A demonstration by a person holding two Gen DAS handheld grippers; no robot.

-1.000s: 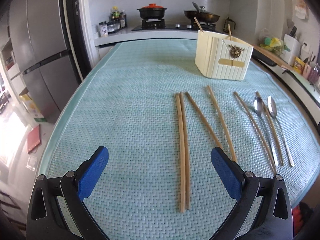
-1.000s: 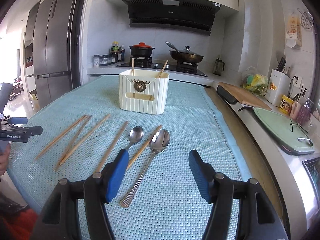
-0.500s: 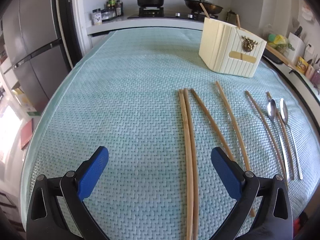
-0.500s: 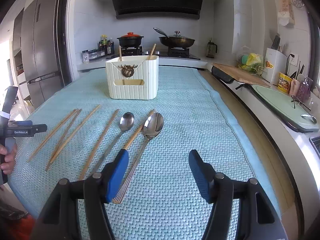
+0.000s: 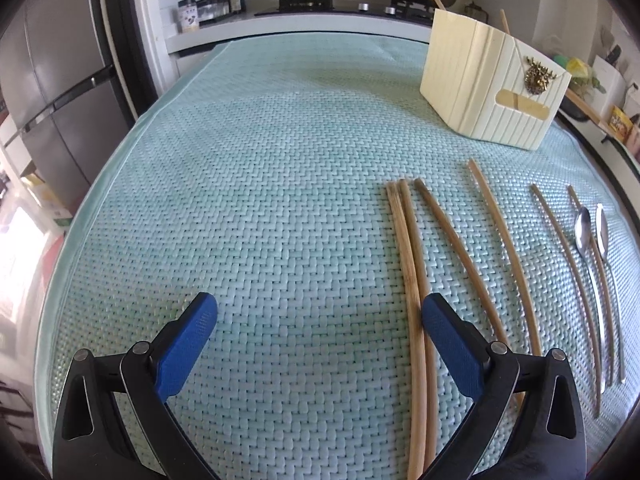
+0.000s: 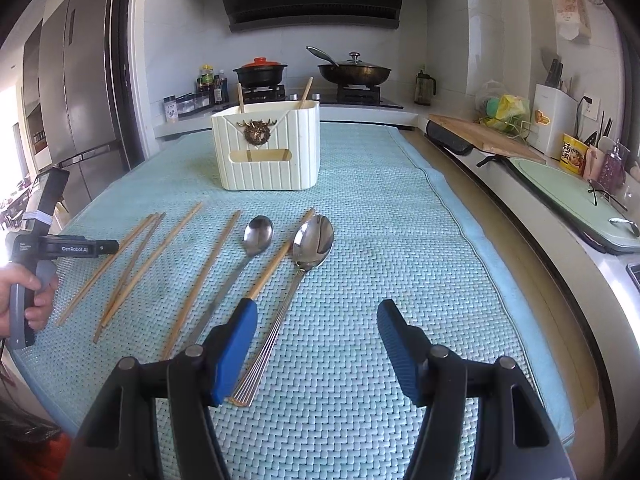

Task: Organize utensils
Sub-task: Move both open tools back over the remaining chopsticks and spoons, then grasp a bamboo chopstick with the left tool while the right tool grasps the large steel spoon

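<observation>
Left gripper has dropped lower and closer to the mat since a second ago; chopsticks now fill more of its view. Its jaws are spread, empty, with the touching chopstick pair just inside the right pad. Right gripper barely shifted, jaws spread, empty, above the big spoon handle. Six loose chopsticks and two spoons lie on the table near of the cream holder, which already has two sticks in it. Chopsticks: light, stiff, thin, likely to roll or slip on the weave; best pinched mid-length across the pair. Spoons: smooth metal, probably slippery, so grip the handle rather than the bowl.
</observation>
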